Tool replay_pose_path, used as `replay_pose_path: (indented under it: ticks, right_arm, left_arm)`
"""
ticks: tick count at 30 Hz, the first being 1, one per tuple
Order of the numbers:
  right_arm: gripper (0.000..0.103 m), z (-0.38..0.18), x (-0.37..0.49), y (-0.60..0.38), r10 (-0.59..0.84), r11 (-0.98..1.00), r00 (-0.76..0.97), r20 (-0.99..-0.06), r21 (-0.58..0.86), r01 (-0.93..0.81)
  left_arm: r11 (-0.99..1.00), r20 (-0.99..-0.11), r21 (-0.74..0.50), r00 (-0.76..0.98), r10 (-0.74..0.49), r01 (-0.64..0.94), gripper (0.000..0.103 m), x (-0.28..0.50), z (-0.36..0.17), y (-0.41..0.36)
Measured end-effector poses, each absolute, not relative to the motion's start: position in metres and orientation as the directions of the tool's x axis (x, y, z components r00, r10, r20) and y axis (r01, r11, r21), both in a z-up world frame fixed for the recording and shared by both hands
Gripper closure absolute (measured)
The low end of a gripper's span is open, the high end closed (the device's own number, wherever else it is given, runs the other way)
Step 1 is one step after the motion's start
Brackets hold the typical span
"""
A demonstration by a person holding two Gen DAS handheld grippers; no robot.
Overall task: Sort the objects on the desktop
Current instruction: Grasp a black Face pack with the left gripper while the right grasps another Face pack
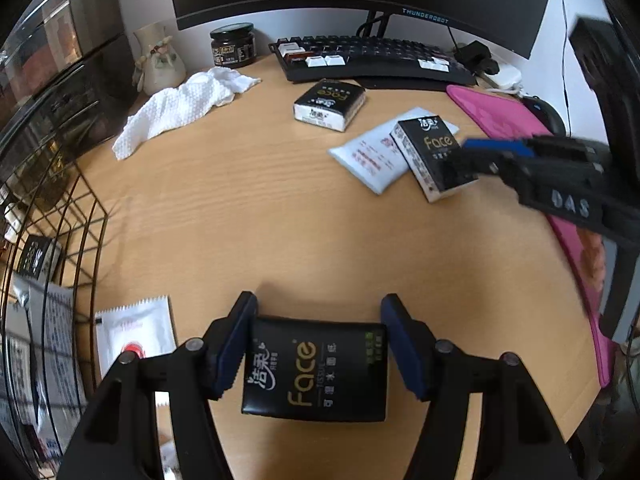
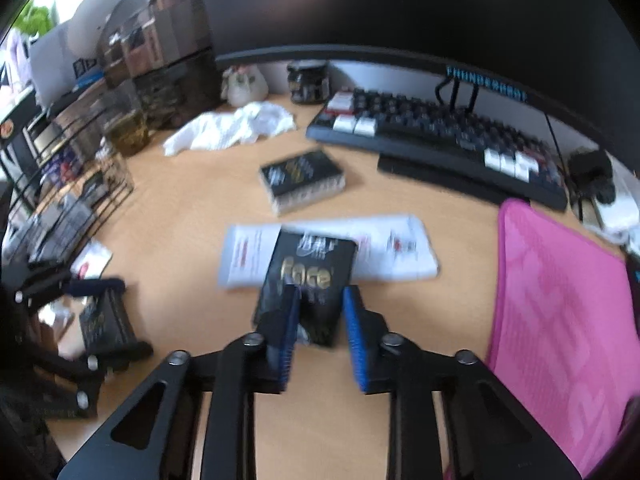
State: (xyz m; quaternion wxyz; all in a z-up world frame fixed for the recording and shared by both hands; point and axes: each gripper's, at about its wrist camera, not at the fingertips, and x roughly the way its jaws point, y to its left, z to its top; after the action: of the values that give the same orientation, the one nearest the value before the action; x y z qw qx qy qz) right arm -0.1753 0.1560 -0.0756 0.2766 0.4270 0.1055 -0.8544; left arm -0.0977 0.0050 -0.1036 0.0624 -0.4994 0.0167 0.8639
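Left wrist view: left tongs (image 1: 318,342) hold a black tissue pack (image 1: 316,372) crosswise, pads on its two short ends, pack's long axis running left-right btwn the fingers, just above the table (image 1: 248,208). So left is gripping that pack. Wire basket (image 1: 76,216) sits at far left w/ packets already inside; a white sachet (image 1: 134,332) lies just beside it on the table. Judged next move for this hand: carry left toward the basket.

Same view, right side: right tongs (image 1: 466,160) come in from the right onto a second black pack (image 1: 434,156), which lies partly on a white flat packet (image 1: 376,156). A third black pack (image 1: 330,105) sits farther back, near the keyboard (image 1: 372,58); nearer to the right hand than the left.

Right wrist view (blurred): right tongs (image 2: 320,308) straddle the near end of the second pack (image 2: 310,280). Its long axis runs near-to-far, in line w/ the fingers, so the pads bear on its long sides. Jaws stand narrow, pads seem to touch the pack – I'd read it as gripped, though the blur leaves some doubt. Pink mat (image 2: 560,312) is to the right, well clear. Third pack (image 2: 302,180) lies straight ahead, beyond the white packet (image 2: 392,248).
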Motion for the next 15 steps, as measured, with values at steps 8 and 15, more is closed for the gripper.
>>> replay_pose_path:
  ticks: [8,15]
  right_arm:
    - [0.08,-0.083,-0.131,0.175,-0.409,-0.836,-0.493,-0.768,0.1,0.539]
    - [0.04,-0.068,-0.154,0.166,-0.41,-0.858,-0.549,-0.729,0.103,0.504]
  left_arm:
    - [-0.993,-0.862,-0.016,-0.501,0.073,-0.117,0.033,-0.076,-0.097,0.009]
    - [-0.997,-0.839,0.014,-0.543,0.028,-0.073,0.031,-0.062,-0.075,0.0]
